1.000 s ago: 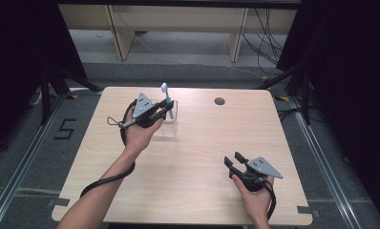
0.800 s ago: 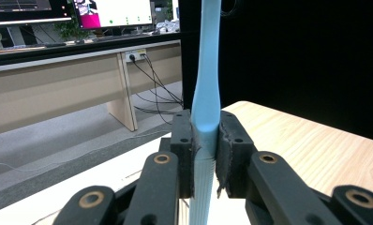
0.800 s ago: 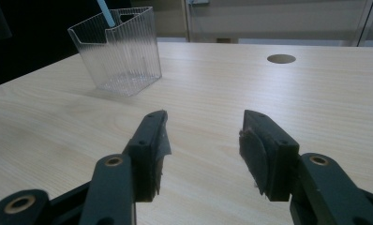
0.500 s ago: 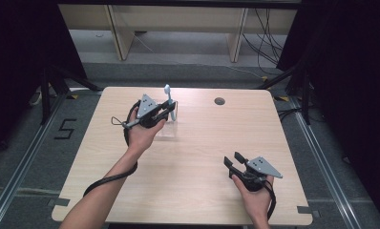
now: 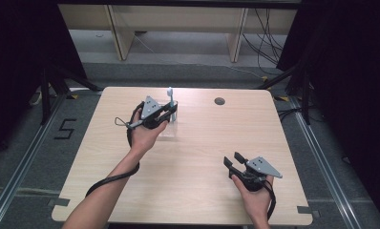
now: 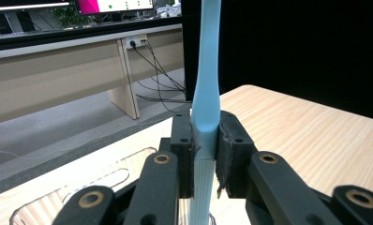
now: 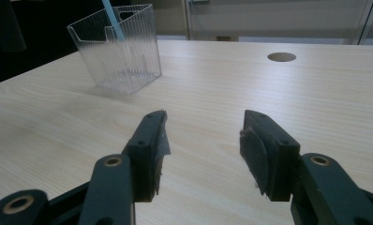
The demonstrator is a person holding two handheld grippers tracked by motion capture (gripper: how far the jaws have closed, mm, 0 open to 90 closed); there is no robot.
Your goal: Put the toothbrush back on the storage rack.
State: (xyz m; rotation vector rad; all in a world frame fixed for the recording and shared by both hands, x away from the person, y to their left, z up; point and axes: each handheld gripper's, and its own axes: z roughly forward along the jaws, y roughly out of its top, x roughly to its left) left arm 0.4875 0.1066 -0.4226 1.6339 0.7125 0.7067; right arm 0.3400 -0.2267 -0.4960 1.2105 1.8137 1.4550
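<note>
Gripping the pale blue toothbrush [image 6: 205, 108] low on its handle, the left claw [image 5: 168, 110] was clamped on it from both sides, with the ribbed lower part of the handle running down between the jaws and the long neck rising straight up ahead of them. Seen from the high view, the toothbrush [image 5: 170, 95] stood nearly upright, its head above the claw and its lower end down at the clear plastic holder [image 5: 169, 128] that sat on the desk [image 5: 197, 191] directly beneath and just beyond the claw. Whether the tip touched the holder's floor could not be told. The step in hand looked like standing the brush in that holder, or lifting it free, and doing it well would have meant keeping the handle vertical, moving straight along its own axis, and not dragging it against the thin wall, since the light holder would likely have tipped or slid. Releasing only once the brush leaned safely on a rim would have been the sound choice.

Further right, the right claw [image 5: 232, 162] rested low near the desk's near edge, its jaws spread apart and holding nothing. From its own view the holder [image 7: 115, 47] lay well ahead and off to the left, with the blue handle [image 7: 113, 19] slanting out of the top, and a round hole in the desk [image 7: 281, 56] lay ahead to the right. It was well apart from the work, though free to steady the holder if needed.
</note>
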